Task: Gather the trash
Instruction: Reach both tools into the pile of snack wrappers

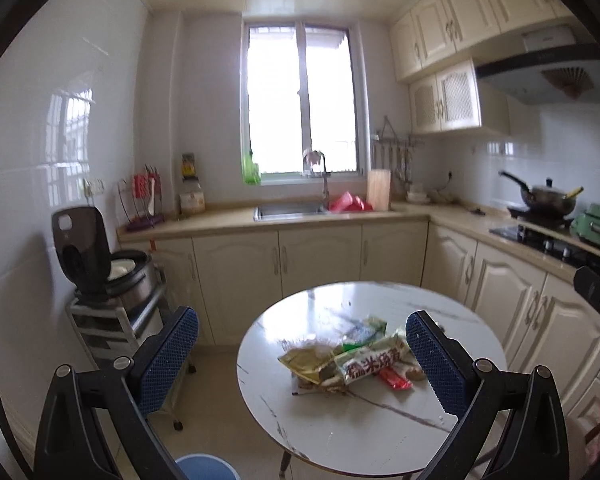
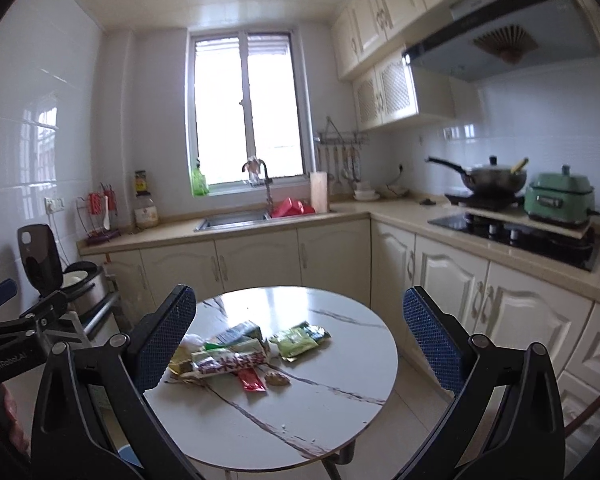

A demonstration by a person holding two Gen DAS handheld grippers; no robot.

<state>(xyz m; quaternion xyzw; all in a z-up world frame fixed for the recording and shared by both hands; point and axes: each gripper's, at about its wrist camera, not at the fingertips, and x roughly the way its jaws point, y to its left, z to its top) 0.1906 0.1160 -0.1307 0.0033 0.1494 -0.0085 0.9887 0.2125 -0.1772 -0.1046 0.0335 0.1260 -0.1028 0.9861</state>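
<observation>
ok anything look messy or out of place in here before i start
Yes: a heap of snack wrappers lies scattered in the middle of the round table, with a green packet slightly apart and a small red sachet at the near edge. The rice cooker by the wall stands with its lid up. Both tools are open and hold nothing.

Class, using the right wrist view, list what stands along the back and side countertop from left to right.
Red utensil rack → jar → green bottle → sink → faucet → red bag → wooden block → wok → green cooker.
</observation>
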